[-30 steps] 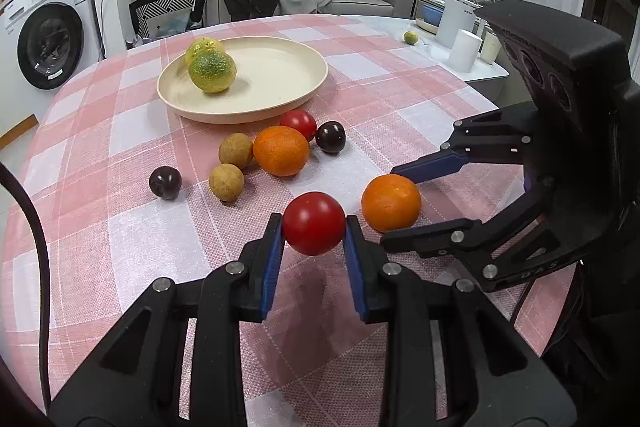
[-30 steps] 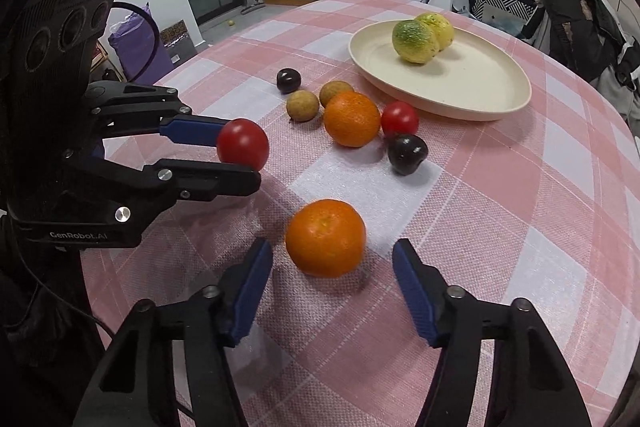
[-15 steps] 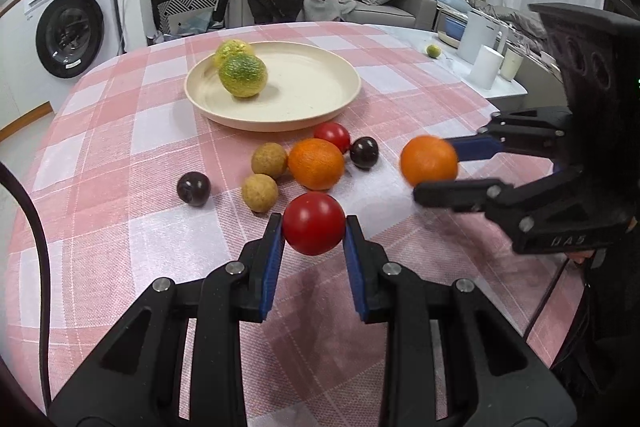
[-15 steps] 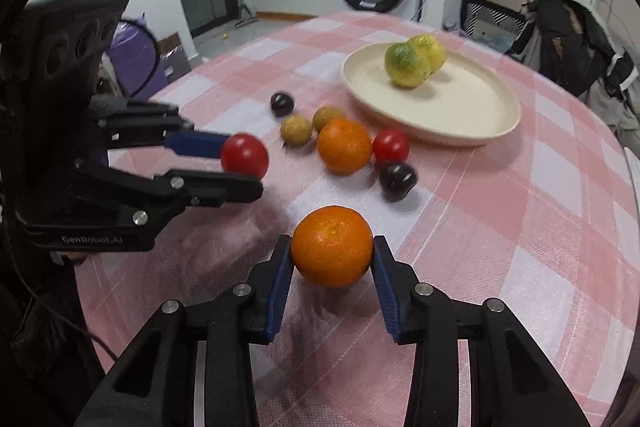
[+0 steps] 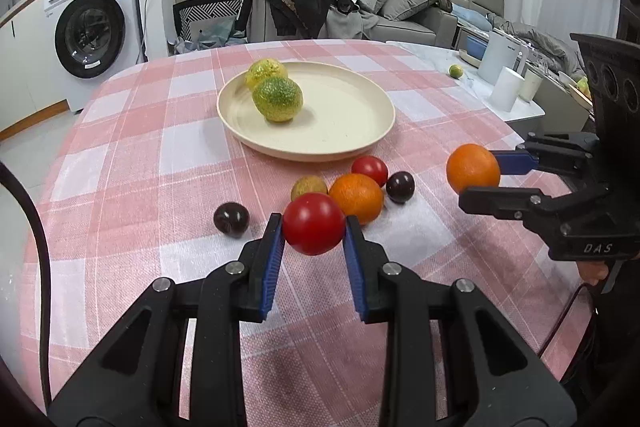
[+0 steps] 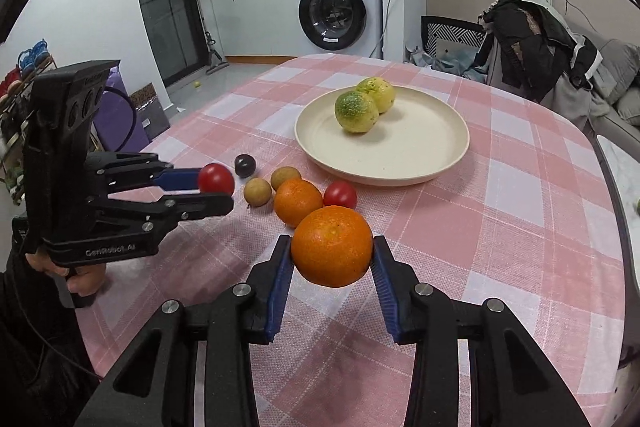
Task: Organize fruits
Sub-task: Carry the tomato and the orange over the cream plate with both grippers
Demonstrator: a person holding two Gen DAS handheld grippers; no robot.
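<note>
My left gripper (image 5: 313,227) is shut on a red tomato (image 5: 313,223) and holds it above the pink checked table. My right gripper (image 6: 331,247) is shut on an orange (image 6: 331,246), also lifted; it shows at the right of the left wrist view (image 5: 473,169). A cream plate (image 5: 340,135) further back holds two yellow-green citrus fruits (image 5: 279,99). Between the plate and the grippers lie a second orange (image 5: 357,197), a second tomato (image 5: 370,169), two dark plums (image 5: 231,219) and brown round fruits (image 6: 257,191).
The table edge curves at the right, with a side table holding white cups (image 5: 508,89) and a small lime (image 5: 455,71) beyond it. A washing machine (image 6: 338,13) and a chair with clothes (image 5: 296,3) stand behind the table.
The right gripper closed on the orange and lifted it off the table. Both grippers have risen and moved toward the plate with their fruits.
</note>
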